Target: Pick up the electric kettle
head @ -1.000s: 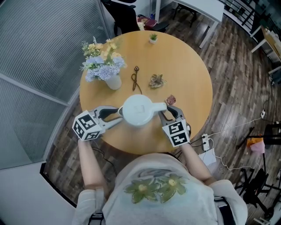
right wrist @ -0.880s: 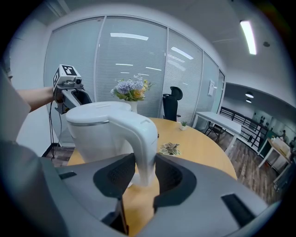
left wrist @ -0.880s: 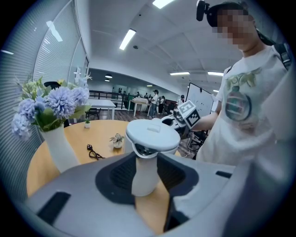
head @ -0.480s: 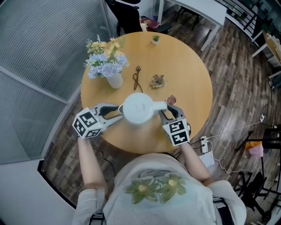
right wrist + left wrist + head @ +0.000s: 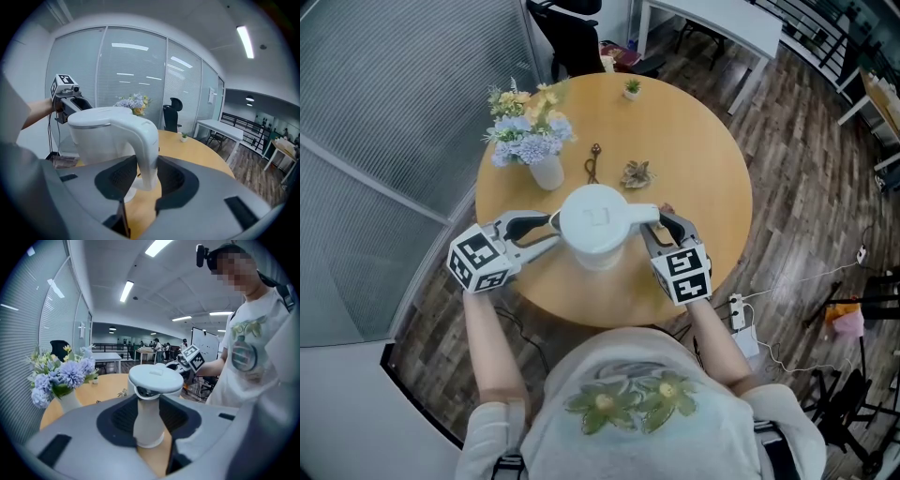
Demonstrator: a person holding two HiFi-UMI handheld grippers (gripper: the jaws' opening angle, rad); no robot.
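Note:
The white electric kettle [image 5: 595,220] hangs over the near part of the round wooden table [image 5: 694,141], held from both sides. My left gripper [image 5: 551,232] is shut on the kettle's body [image 5: 149,418] below the lid. In the left gripper view the dark pads [image 5: 119,416] press on either side of it. My right gripper [image 5: 656,223] is shut on the curved white handle [image 5: 146,154], which runs down between its jaws. In the right gripper view the kettle's body [image 5: 101,136] fills the left, with the left gripper [image 5: 70,101] behind it.
A white vase of blue and yellow flowers [image 5: 530,141] stands at the table's left. A brown key-like thing [image 5: 592,161], a dried leaf [image 5: 636,173] and a tiny potted plant [image 5: 631,86] lie farther back. A glass partition runs along the left; a power strip [image 5: 739,302] lies on the floor.
Both grippers have risen together with the kettle, which now looks larger and closer in the head view. Neither grip has changed.

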